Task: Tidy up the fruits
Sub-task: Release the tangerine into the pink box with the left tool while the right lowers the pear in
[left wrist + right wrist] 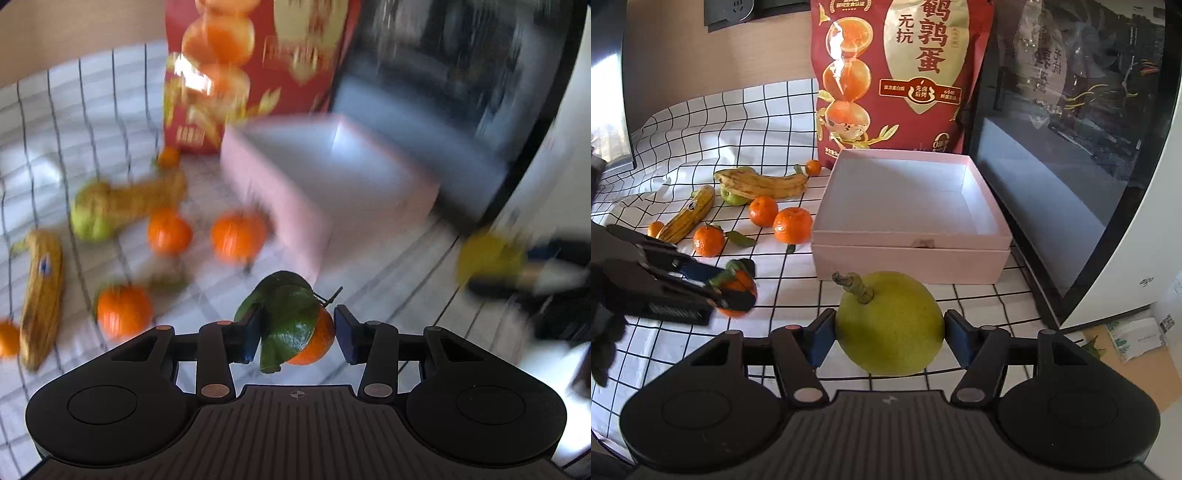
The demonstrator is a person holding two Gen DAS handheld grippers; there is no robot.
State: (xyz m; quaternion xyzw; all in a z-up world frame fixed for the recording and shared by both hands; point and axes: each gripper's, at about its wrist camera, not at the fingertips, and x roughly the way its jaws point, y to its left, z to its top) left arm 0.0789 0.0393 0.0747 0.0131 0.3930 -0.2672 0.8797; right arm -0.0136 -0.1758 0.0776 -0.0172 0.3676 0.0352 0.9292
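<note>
Meanwhile, left gripper (pixel 297 334) fingers clamp a leafy mandarin (pixel 314 341), right gripper (pixel 890 334) fingers a green pear (pixel 890 325).

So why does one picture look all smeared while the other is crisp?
Left wrist view: motion blur smears the pink box and loose fruit, while the held mandarin, moving with the tool, stays sharp. Right wrist view: sharp throughout, glare on the red bag, fisheye bending the tablecloth grid.

Both wrist views look forward and slightly down over the checked cloth (pixel 701 122) toward the far red bag (pixel 901 74) — the left from nearer the scattered fruit, blurred. They share the pink box (pixel 325 177) (pixel 908 218).
</note>
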